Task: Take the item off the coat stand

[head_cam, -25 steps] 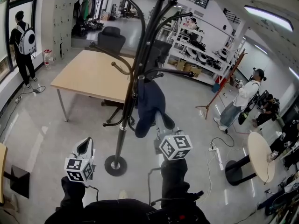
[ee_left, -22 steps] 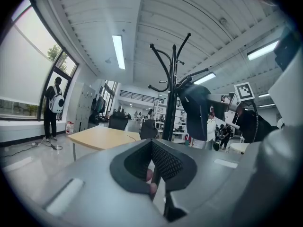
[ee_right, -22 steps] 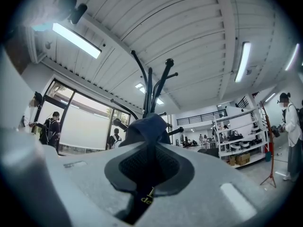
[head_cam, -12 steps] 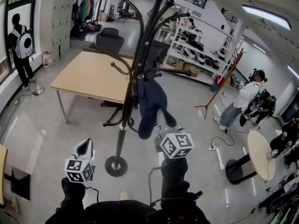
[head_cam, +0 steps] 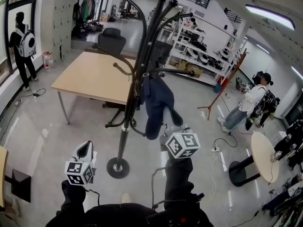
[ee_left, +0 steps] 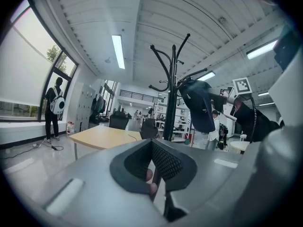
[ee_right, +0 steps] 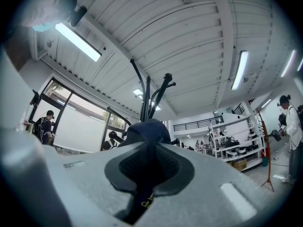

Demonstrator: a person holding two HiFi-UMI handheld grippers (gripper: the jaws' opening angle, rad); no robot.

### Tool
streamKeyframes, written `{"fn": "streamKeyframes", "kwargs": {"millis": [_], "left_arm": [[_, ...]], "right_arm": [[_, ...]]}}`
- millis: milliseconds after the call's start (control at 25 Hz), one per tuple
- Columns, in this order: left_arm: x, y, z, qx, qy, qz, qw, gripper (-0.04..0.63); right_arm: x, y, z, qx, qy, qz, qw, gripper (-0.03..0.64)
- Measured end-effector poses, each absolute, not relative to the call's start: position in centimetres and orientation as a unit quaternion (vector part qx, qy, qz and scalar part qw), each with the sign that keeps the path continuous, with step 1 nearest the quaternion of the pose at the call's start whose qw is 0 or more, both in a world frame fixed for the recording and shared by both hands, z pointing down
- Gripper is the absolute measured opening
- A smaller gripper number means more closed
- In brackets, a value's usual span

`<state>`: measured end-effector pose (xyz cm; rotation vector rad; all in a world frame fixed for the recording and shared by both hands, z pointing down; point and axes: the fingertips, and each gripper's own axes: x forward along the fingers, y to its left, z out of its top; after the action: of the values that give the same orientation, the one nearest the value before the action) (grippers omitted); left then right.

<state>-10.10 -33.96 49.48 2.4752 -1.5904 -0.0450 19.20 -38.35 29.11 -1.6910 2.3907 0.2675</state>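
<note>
Open workshop floor. Right tongs (head_cam: 166, 135) clamped on navy garment (head_cam: 156, 103) hanging off coat stand (head_cam: 127, 112); lift clear of its hook before pulling away. Left tongs (head_cam: 86, 150) together, empty.

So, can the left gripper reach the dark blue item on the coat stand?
Probably yes. The left gripper hangs low, left of the coat stand; in its view the dark blue item shows unblocked, right of it. The right gripper is shut on it.

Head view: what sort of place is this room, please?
Probably an open workshop or lab hall, not a home: white shelving stocked with equipment, grey lockers, and a long wooden table with an office chair.
</note>
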Motion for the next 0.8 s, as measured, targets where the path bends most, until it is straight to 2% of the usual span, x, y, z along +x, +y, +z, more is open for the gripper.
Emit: {"fn": "streamKeyframes", "kwargs": {"millis": [800], "left_arm": [[-9.1, -34.1, 49.2, 0.844, -0.527, -0.016, 0.098, 0.002]], "right_arm": [[22.0, -36.5, 25.4, -0.589, 0.789, 0.117, 0.132, 0.017]]}}
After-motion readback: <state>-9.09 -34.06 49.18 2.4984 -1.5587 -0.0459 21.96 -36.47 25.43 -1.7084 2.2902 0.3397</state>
